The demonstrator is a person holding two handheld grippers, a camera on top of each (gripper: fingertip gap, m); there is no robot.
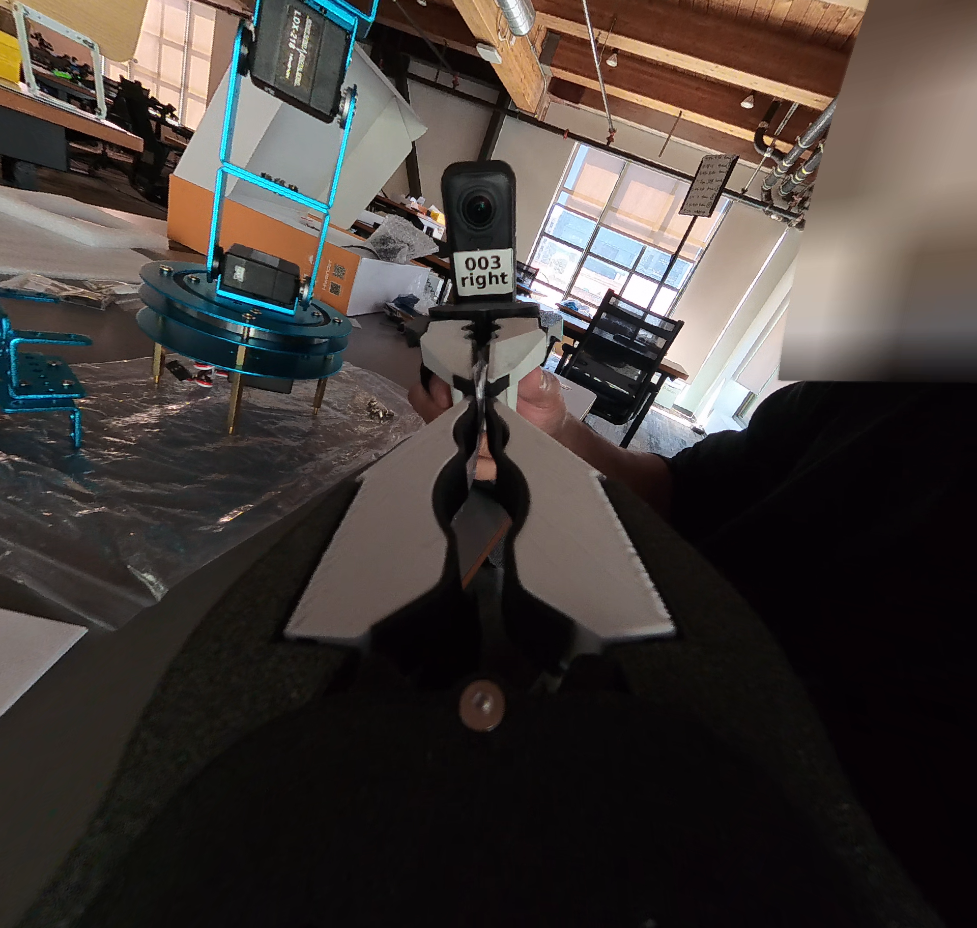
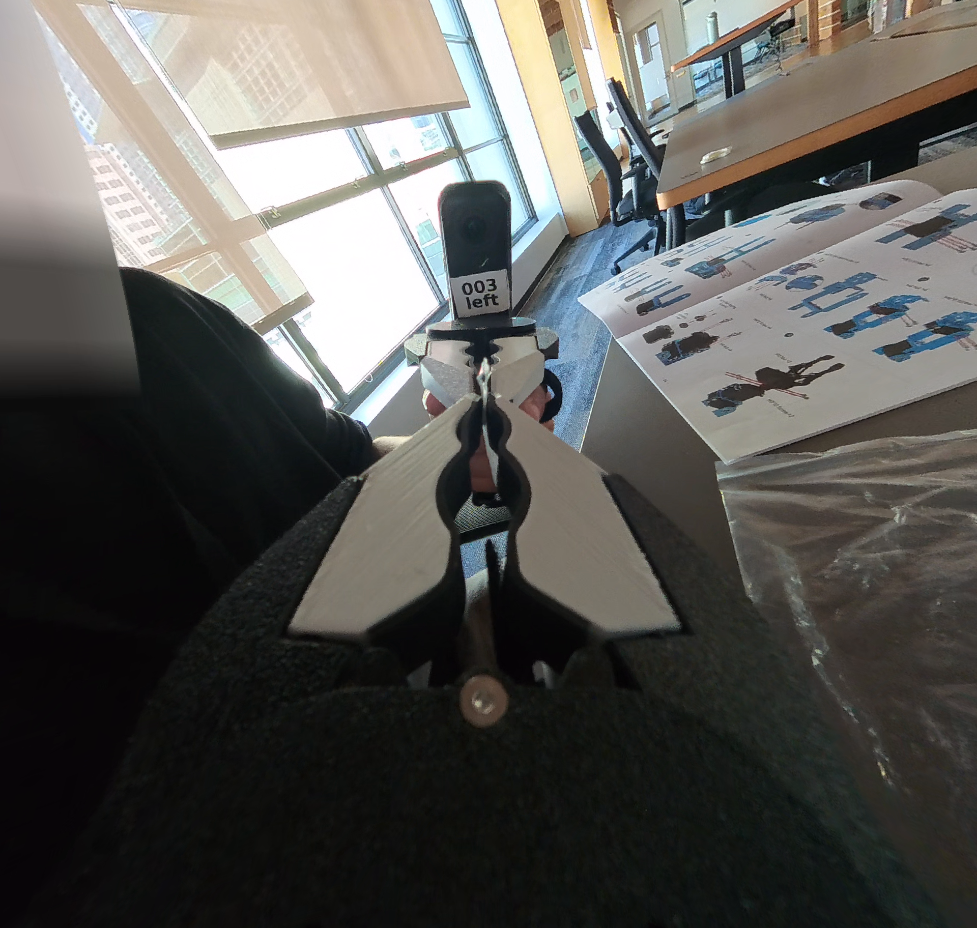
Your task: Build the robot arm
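Fingers [image 1: 402, 532] of the left gripper [image 1: 478, 412] pressed together, only a sliver of a gap at the tips, pinching one end of a thin twisted strip of clear plastic [image 1: 480, 380]. Same on the right gripper [image 2: 484, 401]: white fingers [image 2: 391, 522] closed tip to tip on the other end of the strip [image 2: 489, 445], part of it running back between the scalloped inner edges. Grippers facing each other head on, tips almost touching, right gripper [image 1: 482, 345] straight ahead in the left wrist view, left gripper [image 2: 485, 369] straight ahead in the right wrist view. Strip pulled taut in the air, long axis along the line from one pair of tips to the other, pointing straight away from each camera. Held beside the table [image 2: 661, 453], off its edge and not resting on anything. Hand [image 1: 542, 398] wrapped round the right gripper's handle, dark sleeve [image 1: 740, 480] behind it. On the table, to the left gripper's left: blue metal robot arm [image 1: 275, 184] upright on a round base [image 1: 248, 332] with brass legs, standing on a crinkled clear sheet [image 1: 158, 480]; small heap of screws [image 1: 378, 410] near the base; blue bracket [image 1: 39, 374] at the left edge; orange and white box [image 1: 275, 247] behind. To the right gripper's right, open instruction booklet [image 2: 793, 332] lying flat near the table's corner.
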